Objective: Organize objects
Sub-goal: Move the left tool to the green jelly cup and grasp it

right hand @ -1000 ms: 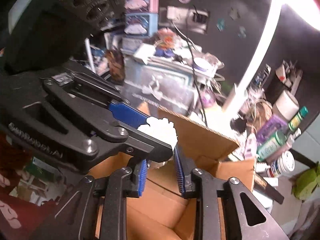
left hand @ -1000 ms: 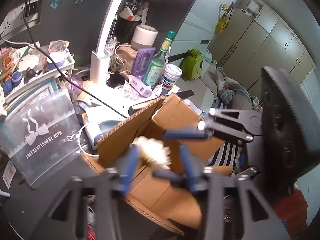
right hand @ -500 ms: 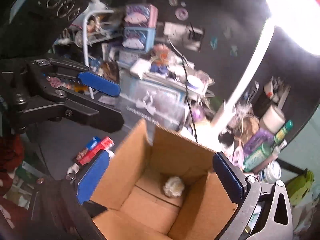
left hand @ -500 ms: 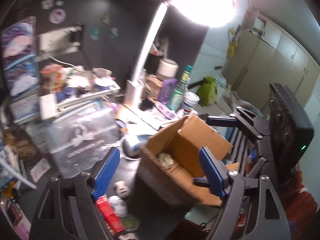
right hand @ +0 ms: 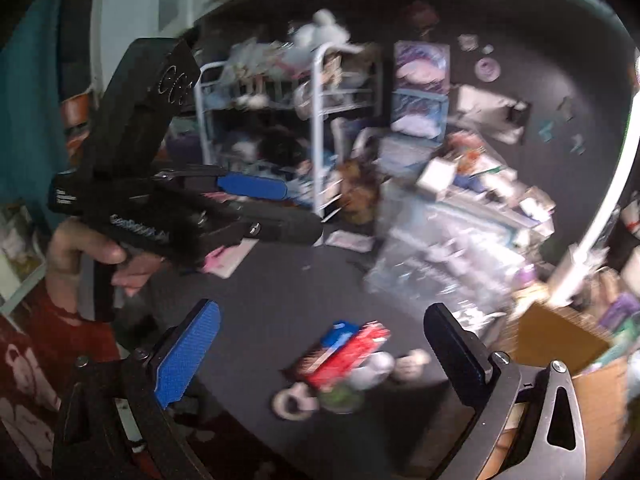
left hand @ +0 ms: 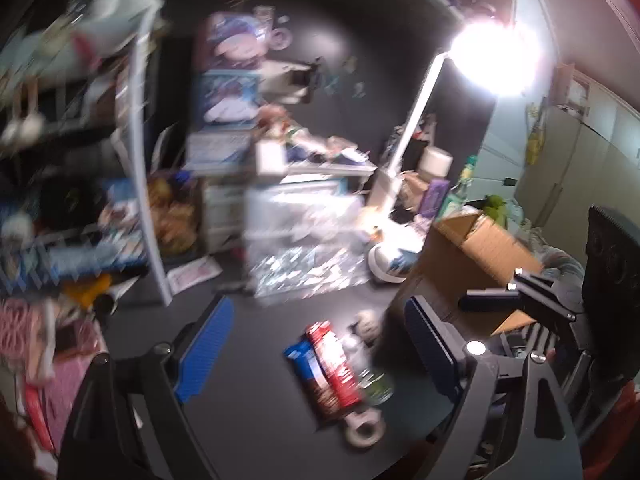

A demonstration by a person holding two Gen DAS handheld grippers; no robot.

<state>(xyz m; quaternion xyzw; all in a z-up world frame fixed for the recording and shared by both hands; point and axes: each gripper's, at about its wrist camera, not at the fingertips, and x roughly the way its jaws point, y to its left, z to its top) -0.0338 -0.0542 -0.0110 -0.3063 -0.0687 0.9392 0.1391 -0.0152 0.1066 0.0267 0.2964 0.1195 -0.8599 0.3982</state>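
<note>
The left claw (left hand: 316, 354) stands with its two blue-padded fingers wide apart and nothing between them, low in the left wrist view. The right claw (right hand: 320, 354) is likewise spread wide and empty, low in the right wrist view; it also shows at the right edge of the left wrist view. In the right wrist view the left claw appears again at centre left, gripped by a bare hand (right hand: 86, 258).

Between the fingers in both views a small cluster of objects lies on the dark desk (left hand: 248, 432), lower centre of the frame. Two flat packets lie side by side and touching: a red packet (left hand: 334, 364) with white print and a blue packet (left hand: 302, 360) beside it. Just below them sits one pale ring-shaped piece (left hand: 364, 430), one round green-topped item (left hand: 376, 386), and two small whitish lumps (left hand: 366, 322) just above; blur hides what these are.

To the right of the cluster stands one open brown cardboard box (left hand: 476, 252), its flaps up, at centre right in the left wrist view and lower right in the right wrist view.

Behind, a clear plastic bag (left hand: 308, 248) sits mid-frame, and one white desk lamp (left hand: 416, 120) rises to a glaring head at upper right. A white wire rack (right hand: 316, 120) crowded with blurred things fills the upper middle of the right wrist view.
</note>
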